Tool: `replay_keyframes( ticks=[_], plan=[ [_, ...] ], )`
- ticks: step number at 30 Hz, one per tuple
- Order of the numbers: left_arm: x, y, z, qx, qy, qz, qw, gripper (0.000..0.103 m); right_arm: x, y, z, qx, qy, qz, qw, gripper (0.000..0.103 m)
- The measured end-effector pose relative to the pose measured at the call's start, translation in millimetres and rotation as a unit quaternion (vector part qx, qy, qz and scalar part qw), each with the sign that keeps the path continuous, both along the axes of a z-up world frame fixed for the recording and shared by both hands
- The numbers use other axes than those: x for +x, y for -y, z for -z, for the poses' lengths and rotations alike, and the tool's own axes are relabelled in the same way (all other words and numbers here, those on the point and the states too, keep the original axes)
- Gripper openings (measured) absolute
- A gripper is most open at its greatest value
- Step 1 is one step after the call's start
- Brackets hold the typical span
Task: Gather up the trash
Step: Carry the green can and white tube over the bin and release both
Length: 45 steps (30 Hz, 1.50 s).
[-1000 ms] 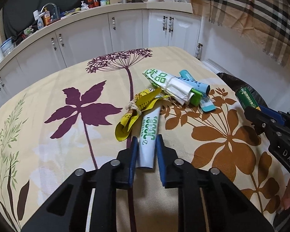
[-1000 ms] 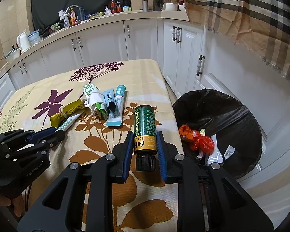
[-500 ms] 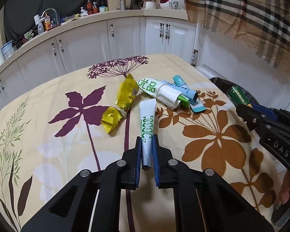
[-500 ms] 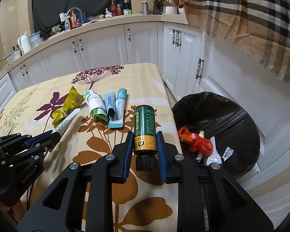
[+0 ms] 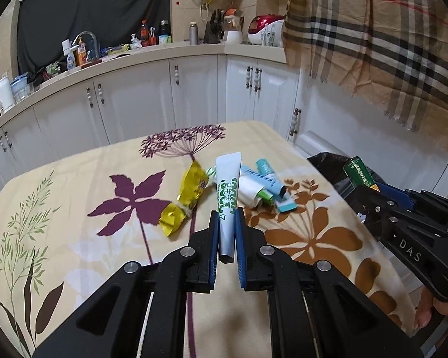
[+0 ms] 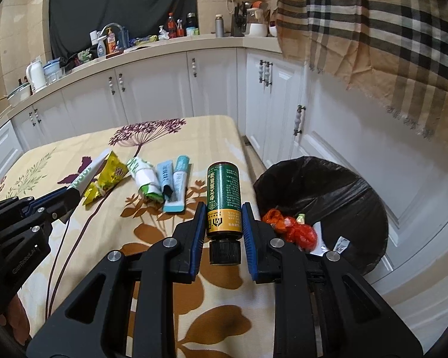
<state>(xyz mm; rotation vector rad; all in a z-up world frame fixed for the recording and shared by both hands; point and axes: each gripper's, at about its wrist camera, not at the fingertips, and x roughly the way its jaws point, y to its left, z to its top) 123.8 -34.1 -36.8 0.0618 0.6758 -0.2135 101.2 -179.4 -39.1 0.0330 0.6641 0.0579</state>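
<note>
Left gripper (image 5: 227, 223) clamped on white tube (image 5: 228, 197), held above table (image 5: 74, 197); right gripper (image 6: 224, 217) clamped on green bottle (image 6: 225, 200), beside bin (image 6: 337, 185); advice: carry each fully over the bin's mouth before opening, bottle first.

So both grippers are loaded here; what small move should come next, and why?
Probably swing the right gripper rightward over the black-lined trash bin and let go. It is shut on the green and gold bottle, which hangs above the table edge beside the bin, while the left gripper, shut on the white and green tube, is farther away.
</note>
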Motion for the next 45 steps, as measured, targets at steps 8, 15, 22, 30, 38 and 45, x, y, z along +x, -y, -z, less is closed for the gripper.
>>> replay_keyframes(
  ticks=[8, 15, 22, 30, 38, 45],
  plan=[
    [0.4, 19.9, -9.4, 0.001, 0.019, 0.019, 0.9996, 0.011, 3.7, 28.5, -8.3, -0.003, 0.017, 0.036, 0.999, 0.023],
    [7.8, 44.4, -15.9, -0.002, 0.032, 0.039, 0.9987, 0.011, 8.7, 62.5, -10.3, -0.007, 0.027, 0.076, 0.997, 0.023],
    [18.3, 86.1, -19.7, 0.000, 0.044, 0.072, 0.9964, 0.011, 18.4, 97.3, -6.4, -0.008, 0.034, 0.114, 0.993, 0.023],
    [38.4, 135.4, -14.4, 0.016, 0.058, 0.102, 0.9930, 0.011, 34.3, 124.4, 5.3, -0.016, 0.033, 0.141, 0.989, 0.023],
    [65.0, 166.3, -1.5, 0.028, 0.049, 0.106, 0.9928, 0.011, 50.3, 143.9, 19.1, -0.013, 0.024, 0.156, 0.987, 0.023],
    [86.8, 187.3, 11.3, 0.041, 0.032, 0.099, 0.9937, 0.016, 63.9, 160.7, 29.7, -0.010, 0.024, 0.175, 0.984, 0.031]
  ],
)
